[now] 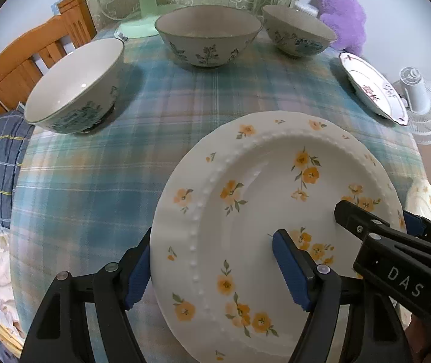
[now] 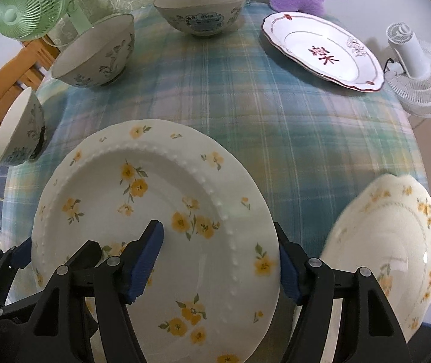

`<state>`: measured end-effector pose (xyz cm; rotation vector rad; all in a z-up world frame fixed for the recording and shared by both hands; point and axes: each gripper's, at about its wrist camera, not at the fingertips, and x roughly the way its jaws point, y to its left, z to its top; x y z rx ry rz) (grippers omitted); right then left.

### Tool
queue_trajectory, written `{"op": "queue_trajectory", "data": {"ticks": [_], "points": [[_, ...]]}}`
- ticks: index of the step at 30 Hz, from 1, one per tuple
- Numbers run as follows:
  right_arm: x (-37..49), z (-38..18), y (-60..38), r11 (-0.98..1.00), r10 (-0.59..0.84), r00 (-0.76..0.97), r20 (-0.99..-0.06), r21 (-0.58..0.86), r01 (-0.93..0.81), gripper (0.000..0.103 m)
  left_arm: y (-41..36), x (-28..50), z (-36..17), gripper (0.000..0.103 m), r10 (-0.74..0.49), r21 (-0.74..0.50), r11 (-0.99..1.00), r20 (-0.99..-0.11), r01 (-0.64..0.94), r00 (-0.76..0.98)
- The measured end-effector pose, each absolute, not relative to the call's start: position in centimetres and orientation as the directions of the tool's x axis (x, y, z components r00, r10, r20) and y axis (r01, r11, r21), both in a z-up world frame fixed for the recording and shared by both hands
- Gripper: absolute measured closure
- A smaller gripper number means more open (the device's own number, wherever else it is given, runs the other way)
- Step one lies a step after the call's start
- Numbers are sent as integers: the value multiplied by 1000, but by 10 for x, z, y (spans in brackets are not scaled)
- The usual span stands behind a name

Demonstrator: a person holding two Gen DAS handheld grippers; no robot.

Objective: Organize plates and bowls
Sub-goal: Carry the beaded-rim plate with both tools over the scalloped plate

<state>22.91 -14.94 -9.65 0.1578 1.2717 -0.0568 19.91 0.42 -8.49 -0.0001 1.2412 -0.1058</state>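
Round white ceramic plate with yellow flowers (image 1: pixel 263 211) face up at plaid tablecloth's (image 1: pixel 100 181) near edge, left gripper (image 1: pixel 215 272) and right gripper (image 2: pixel 215 266) each straddling opposite rims, jaws wide, contact unclear.

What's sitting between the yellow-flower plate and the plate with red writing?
Nothing: only bare plaid tablecloth lies between the yellow-flower plate and the plate with red writing, seen most clearly in the right wrist view.

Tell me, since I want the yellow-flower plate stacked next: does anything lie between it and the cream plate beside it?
Nothing visible does. The yellow-flower plate has both grippers straddling its opposite rims, left gripper and right gripper. Between it and the cream plate only bare checked tablecloth shows.
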Motion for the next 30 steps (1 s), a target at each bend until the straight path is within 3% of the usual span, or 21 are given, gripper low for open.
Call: {"op": "queue_trajectory", "data": {"ticks": [14, 30], "points": [[181, -55, -148, 978, -22, 357, -934, 54, 202, 31, -5, 164, -53, 29, -137, -95, 987, -922, 130, 362], [149, -46, -232, 978, 4, 375, -927, 83, 193, 31, -95, 145, -44, 29, -132, -88, 988, -913, 130, 385]]}}
